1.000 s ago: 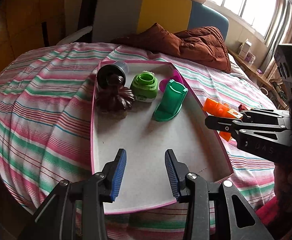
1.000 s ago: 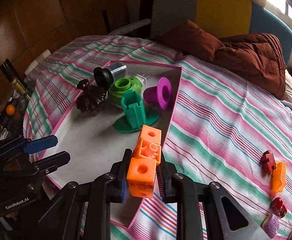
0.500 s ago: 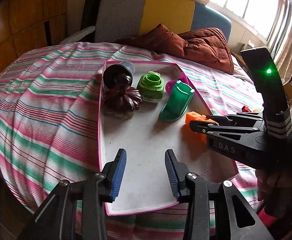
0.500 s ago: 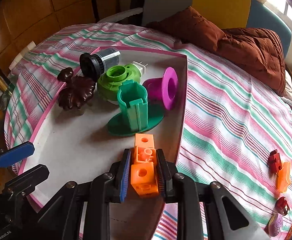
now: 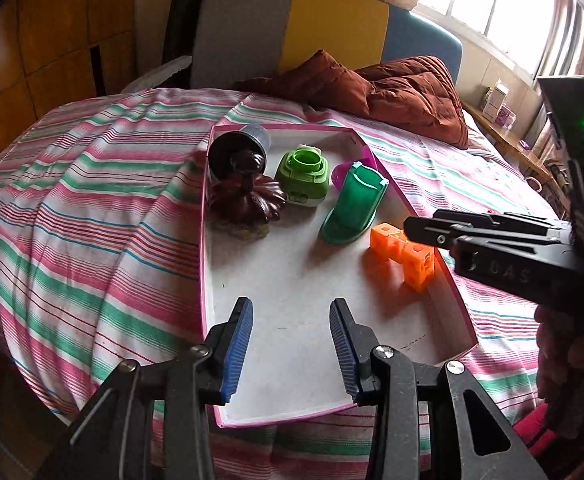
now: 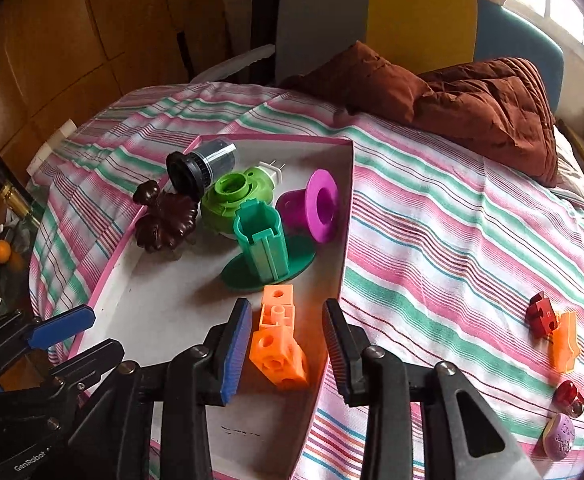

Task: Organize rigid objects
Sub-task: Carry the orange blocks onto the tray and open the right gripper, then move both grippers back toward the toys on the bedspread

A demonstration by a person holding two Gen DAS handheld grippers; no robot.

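Note:
A pink-rimmed white tray (image 5: 292,280) (image 6: 163,304) lies on the striped cloth. An orange block piece (image 6: 277,340) (image 5: 404,248) lies on the tray floor near its right wall. My right gripper (image 6: 285,344) is open, its fingers either side of the orange piece and apart from it. My left gripper (image 5: 289,340) is open and empty over the tray's near end. In the tray also lie a dark green holder (image 6: 263,252), a light green part (image 6: 235,196), a magenta spool (image 6: 316,208), a dark brown flower-shaped piece (image 6: 163,226) and a black and silver cylinder (image 6: 199,164).
On the cloth to the right lie a red piece (image 6: 542,314), an orange piece (image 6: 564,340), a dark red piece (image 6: 568,396) and a purple piece (image 6: 558,436). A brown quilted jacket (image 6: 472,96) lies at the far side, with a chair back (image 6: 372,20) behind.
My right gripper opened and let go of the orange block piece, which now lies on the tray floor. The left gripper stayed open over the tray's near end.

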